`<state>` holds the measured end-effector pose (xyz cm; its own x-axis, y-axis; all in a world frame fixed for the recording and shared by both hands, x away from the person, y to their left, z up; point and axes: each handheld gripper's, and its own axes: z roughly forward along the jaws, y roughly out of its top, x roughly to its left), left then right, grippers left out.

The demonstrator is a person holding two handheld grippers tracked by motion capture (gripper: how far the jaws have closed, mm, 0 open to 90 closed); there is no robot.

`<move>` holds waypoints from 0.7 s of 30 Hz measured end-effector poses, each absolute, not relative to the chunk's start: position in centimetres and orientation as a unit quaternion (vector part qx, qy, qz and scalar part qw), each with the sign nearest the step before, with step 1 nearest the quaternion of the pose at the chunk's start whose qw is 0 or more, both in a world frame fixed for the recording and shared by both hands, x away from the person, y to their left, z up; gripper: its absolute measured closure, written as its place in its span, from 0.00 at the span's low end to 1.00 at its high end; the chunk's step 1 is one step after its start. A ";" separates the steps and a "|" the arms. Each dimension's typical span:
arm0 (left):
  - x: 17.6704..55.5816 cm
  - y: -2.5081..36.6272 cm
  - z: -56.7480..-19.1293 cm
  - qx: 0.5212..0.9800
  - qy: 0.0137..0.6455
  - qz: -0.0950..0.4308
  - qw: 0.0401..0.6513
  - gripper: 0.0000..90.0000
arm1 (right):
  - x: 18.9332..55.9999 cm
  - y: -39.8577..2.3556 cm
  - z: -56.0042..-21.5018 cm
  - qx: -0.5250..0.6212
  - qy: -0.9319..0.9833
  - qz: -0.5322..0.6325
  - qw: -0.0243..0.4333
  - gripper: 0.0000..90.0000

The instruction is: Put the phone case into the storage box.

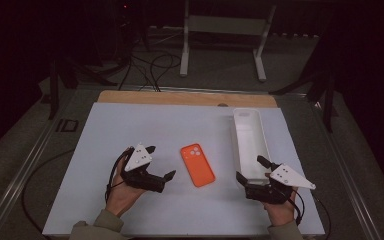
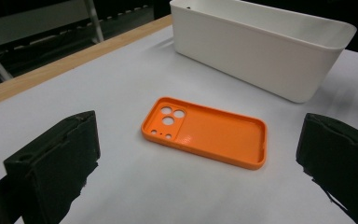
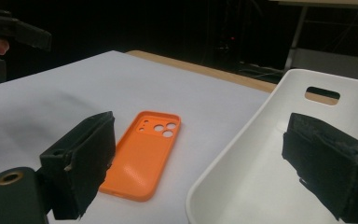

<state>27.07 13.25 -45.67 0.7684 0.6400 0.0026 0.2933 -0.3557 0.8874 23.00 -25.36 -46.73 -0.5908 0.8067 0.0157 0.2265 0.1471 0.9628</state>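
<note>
An orange phone case [image 1: 197,164] lies flat, hollow side up, at the middle of the white mat [image 1: 130,125], camera holes toward the far edge. To its right stands a long white bin [image 1: 250,145], which looks empty. My left gripper [image 1: 161,162] is open just left of the case, and in the left gripper view the phone case [image 2: 205,132] lies ahead between the jaws, untouched. My right gripper [image 1: 250,168] is open at the bin's near end. In the right gripper view one finger [image 3: 81,158] is beside the phone case [image 3: 144,154] and the other finger [image 3: 326,163] is over the bin [image 3: 228,154].
A wooden table edge [image 1: 180,97] runs along the back of the mat. Beyond it are black cables [image 1: 150,70] on the floor and a white metal stand [image 1: 225,30]. Bare mat stretches to the left and far side of the case.
</note>
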 end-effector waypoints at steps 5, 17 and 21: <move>27.3 12.8 -45.6 0.806 0.285 0.176 0.488 0.00 | 23.0 -25.4 -46.8 0.364 0.709 0.541 0.268 0.10; 28.1 11.7 -45.5 0.813 0.283 0.163 0.482 0.00 | 22.9 -25.5 -46.7 0.363 0.705 0.545 0.272 0.10; 28.3 11.5 -45.4 0.814 0.283 0.163 0.480 0.00 | 23.0 -25.6 -46.7 0.364 0.705 0.545 0.273 0.10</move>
<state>28.32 11.48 -45.44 0.7862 0.6180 -0.0061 0.3044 -0.3785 0.8741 22.95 -25.62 -46.69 -0.5872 0.8094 0.0119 0.2154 0.1421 0.9661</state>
